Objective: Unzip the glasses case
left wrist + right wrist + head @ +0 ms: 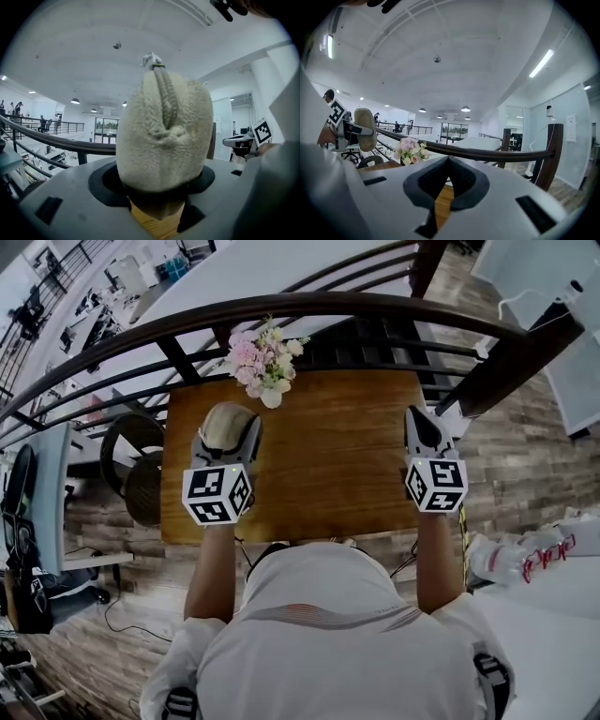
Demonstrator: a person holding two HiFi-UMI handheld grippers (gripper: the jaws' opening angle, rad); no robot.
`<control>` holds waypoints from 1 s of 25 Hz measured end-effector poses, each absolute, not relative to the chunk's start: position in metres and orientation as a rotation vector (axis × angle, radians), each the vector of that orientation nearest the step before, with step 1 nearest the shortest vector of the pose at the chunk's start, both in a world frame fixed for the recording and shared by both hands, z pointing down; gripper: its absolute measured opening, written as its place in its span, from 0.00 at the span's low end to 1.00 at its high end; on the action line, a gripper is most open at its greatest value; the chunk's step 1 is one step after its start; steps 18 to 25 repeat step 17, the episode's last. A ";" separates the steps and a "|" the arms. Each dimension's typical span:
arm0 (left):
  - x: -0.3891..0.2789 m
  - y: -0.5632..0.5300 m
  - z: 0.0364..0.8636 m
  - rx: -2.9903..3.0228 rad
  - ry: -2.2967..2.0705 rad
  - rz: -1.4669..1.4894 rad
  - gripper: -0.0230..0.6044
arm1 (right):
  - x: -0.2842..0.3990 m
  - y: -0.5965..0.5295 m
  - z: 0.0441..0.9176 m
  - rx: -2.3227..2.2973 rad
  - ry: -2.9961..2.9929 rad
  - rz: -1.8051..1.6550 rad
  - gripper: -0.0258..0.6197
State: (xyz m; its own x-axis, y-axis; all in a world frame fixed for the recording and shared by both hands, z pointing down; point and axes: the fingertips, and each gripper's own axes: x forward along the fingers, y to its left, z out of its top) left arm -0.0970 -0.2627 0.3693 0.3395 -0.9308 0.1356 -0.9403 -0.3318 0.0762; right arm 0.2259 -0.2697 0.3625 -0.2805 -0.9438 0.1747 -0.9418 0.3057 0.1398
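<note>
Wood-grain desk [328, 456], head view: brown top, set against a dark curved railing [281, 307].
- Bunch of pink and cream flowers [264, 357] in a small white vase [271, 397], at the middle of the desk's far edge.
- Left gripper [226, 448], over the left part of the desk, grasping the glasses case [228, 423], a cream fleece pouch that stands between its jaws. Its marker cube [217, 495] faces the camera.
- Right gripper [422, 423], over the right edge of the desk, well apart from the case. It carries its own marker cube [436, 485].
- Person in a white shirt [337, 643], bare forearms reaching to both grippers.

Left gripper view:
- The case fills the centre, upright, with its lower end pinched between the two jaws, which stand wide on it.
- A grey zipper [166, 101] runs up the middle of the fleece from a pucker to the top end.
- A metal zip pull [151, 60] sits at the very top.
- A strip of desk shows under the case.

Right gripper view:
- The jaws are clenched together, pads meeting, with nothing between them.
- The desk shows as a narrow strip below the pads.
- Flowers stand left of centre, with the railing behind.
- The case is at the far left, upright, clear of this gripper.
</note>
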 end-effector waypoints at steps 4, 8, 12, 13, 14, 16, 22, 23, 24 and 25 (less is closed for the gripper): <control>-0.090 -0.260 0.376 2.465 -1.698 0.121 0.51 | 0.222 -0.265 0.364 1.723 -2.349 -0.011 0.12; -0.083 -0.258 0.380 2.469 -1.675 0.122 0.51 | 0.220 -0.260 0.363 1.706 -2.351 -0.025 0.12; -0.078 -0.255 0.378 2.484 -1.658 0.122 0.51 | 0.216 -0.256 0.363 1.687 -2.354 -0.034 0.12; -0.077 -0.254 0.378 2.486 -1.653 0.123 0.51 | 0.216 -0.255 0.364 1.685 -2.356 -0.028 0.12; -0.077 -0.254 0.378 2.488 -1.649 0.125 0.51 | 0.215 -0.254 0.364 1.684 -2.358 -0.024 0.12; -0.076 -0.252 0.379 2.491 -1.639 0.129 0.51 | 0.212 -0.252 0.365 1.679 -2.362 -0.016 0.12; -0.076 -0.251 0.379 2.493 -1.634 0.131 0.51 | 0.211 -0.251 0.366 1.676 -2.364 -0.013 0.12; -0.076 -0.251 0.379 2.493 -1.634 0.131 0.51 | 0.211 -0.251 0.366 1.676 -2.364 -0.013 0.12; -0.076 -0.251 0.379 2.493 -1.634 0.131 0.51 | 0.211 -0.251 0.366 1.676 -2.364 -0.013 0.12; -0.076 -0.251 0.379 2.493 -1.634 0.131 0.51 | 0.211 -0.251 0.366 1.676 -2.364 -0.013 0.12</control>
